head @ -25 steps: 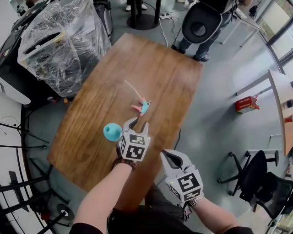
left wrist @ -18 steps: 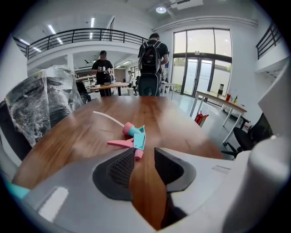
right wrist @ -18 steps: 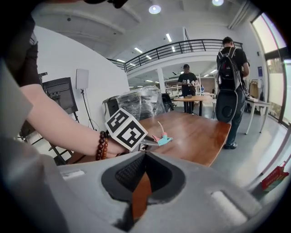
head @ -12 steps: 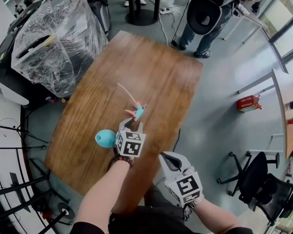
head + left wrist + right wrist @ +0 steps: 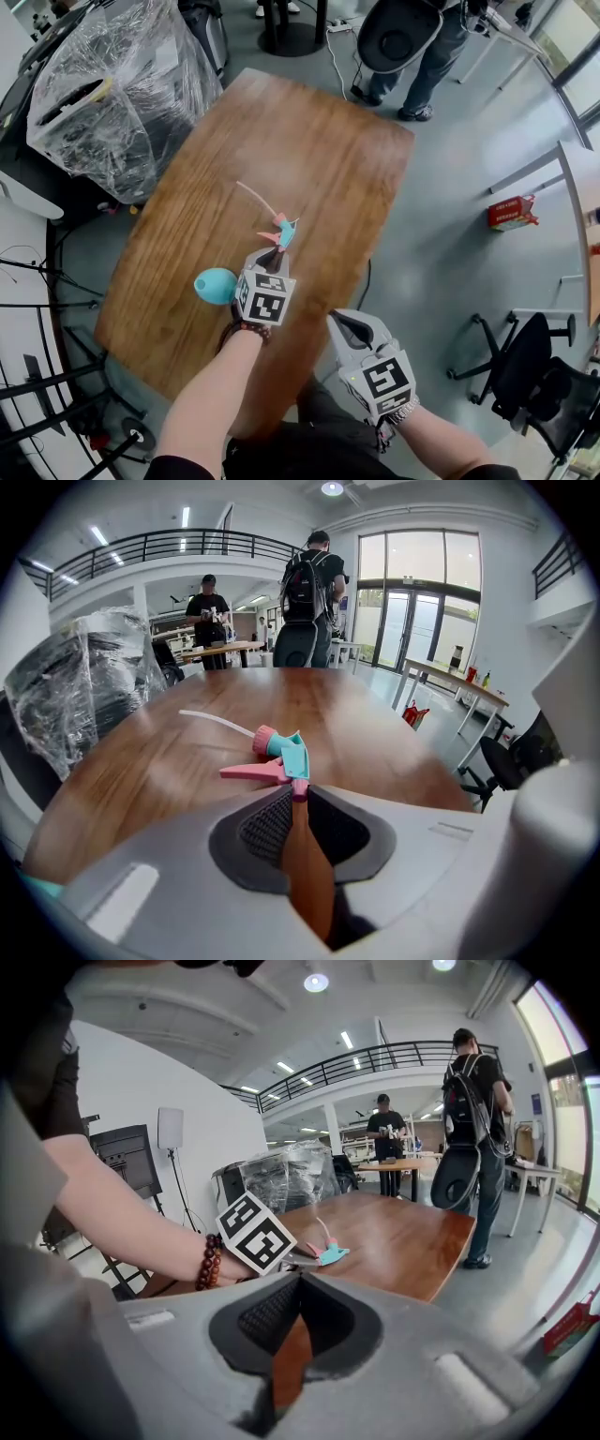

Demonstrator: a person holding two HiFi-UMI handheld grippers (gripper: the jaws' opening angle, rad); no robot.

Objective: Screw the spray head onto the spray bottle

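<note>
Spray head [image 5: 284,232] grabbed
Left gripper [image 5: 269,255] fingers just closed, pinching its nozzle, probably to lift; right gripper [image 5: 342,321] waited at five o'clock, fingers pressed together.

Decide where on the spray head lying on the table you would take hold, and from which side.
The spray head lies on its side, dip tube trailing away across the table. Probably best: jaws across the teal nozzle end, coming from the near side, leaving the pink collar free for screwing.
</note>
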